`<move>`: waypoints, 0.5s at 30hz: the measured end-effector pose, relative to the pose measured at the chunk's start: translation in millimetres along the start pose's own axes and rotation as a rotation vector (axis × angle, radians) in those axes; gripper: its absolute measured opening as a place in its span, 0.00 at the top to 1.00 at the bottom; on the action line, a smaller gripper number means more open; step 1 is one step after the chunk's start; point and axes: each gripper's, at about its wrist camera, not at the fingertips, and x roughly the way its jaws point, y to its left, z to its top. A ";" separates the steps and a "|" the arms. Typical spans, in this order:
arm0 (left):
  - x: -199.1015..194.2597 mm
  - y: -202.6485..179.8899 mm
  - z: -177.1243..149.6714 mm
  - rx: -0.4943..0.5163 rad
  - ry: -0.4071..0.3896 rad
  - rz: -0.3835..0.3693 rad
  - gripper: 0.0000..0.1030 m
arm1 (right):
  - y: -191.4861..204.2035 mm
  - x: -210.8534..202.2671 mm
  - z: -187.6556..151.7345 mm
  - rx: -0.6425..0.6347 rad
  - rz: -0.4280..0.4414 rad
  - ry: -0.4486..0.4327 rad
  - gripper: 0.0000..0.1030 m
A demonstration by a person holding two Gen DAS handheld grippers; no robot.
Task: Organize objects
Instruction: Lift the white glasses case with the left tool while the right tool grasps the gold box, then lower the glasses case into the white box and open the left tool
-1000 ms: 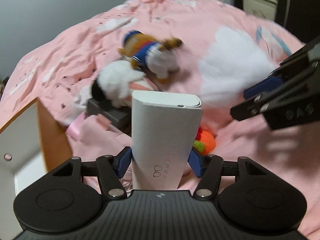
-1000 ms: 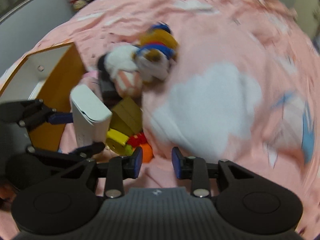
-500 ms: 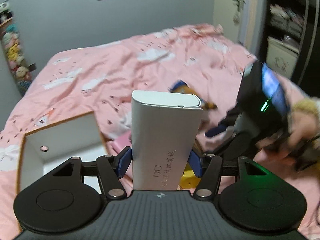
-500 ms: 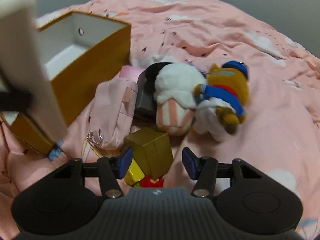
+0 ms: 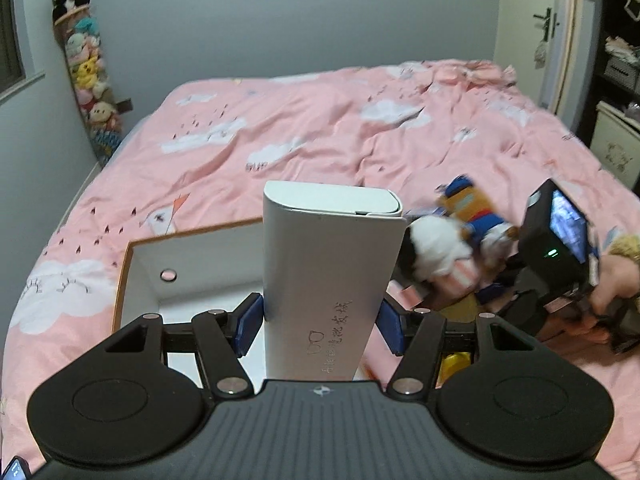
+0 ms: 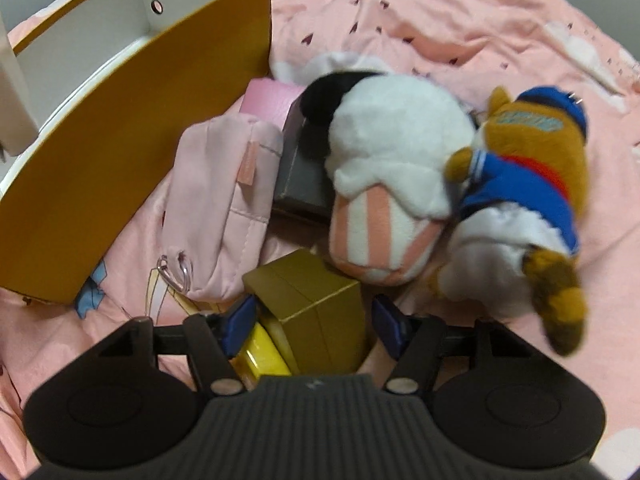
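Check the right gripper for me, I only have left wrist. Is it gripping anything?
Observer: No. The right gripper is open and its jaws have just been opening. A gold box sits between the pads, unpressed.
Operator: Anything under that box?
Observer: A yellow item pokes out beneath its left side.
Operator: What's next to the storage box?
Observer: A pink pouch lies right beside the storage box, with a grey box on the pouch's far side.

Box (image 6: 120, 160): on your bed (image 6: 440, 20), left of the pile.
Pouch (image 6: 224, 200): just beside the box.
Plush toys (image 6: 400, 184): right of the pouch.
Carton (image 6: 316, 304): before the toys.
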 end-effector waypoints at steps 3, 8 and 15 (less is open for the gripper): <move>12.3 11.5 -4.7 -0.015 0.036 0.009 0.32 | 4.7 -1.3 1.6 -0.011 -0.012 0.011 0.42; 29.9 19.8 -11.0 0.036 0.060 0.069 0.32 | 16.0 -24.5 1.7 -0.034 -0.038 0.000 0.47; 60.6 14.9 -16.5 0.223 0.097 0.169 0.32 | 41.9 -90.7 23.7 -0.100 -0.036 -0.150 0.48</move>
